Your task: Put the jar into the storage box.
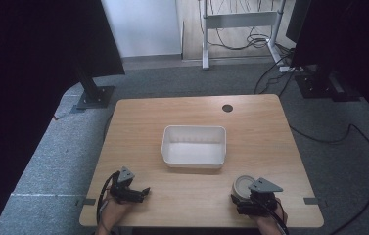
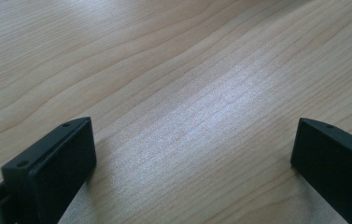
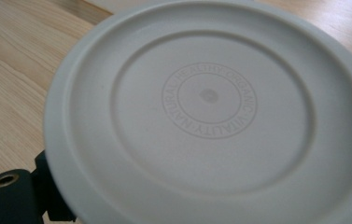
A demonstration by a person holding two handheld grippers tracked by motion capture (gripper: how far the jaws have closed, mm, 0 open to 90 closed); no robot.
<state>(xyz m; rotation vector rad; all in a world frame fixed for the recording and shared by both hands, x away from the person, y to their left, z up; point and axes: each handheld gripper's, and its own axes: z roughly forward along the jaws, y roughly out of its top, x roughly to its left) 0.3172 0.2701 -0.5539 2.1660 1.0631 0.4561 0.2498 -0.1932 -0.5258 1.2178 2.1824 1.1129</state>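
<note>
While a person sits at a wooden table [image 1: 260,122], the right gripper [image 1: 254,201] is at the near right edge, its jaws closed around a round white container [image 1: 243,187] with a ridged lid; up close, that lid [image 3: 211,107] bears faint embossed lettering in a ring. The left gripper [image 1: 132,192] rests at the near left, jaws spread wide over bare wood, grasping nothing. An empty white rectangular bin [image 1: 194,146] sits mid-table, well apart from both. Judging by this layout, the container is gripped but not yet moved; carrying it to the bin and letting go likely remain
</note>
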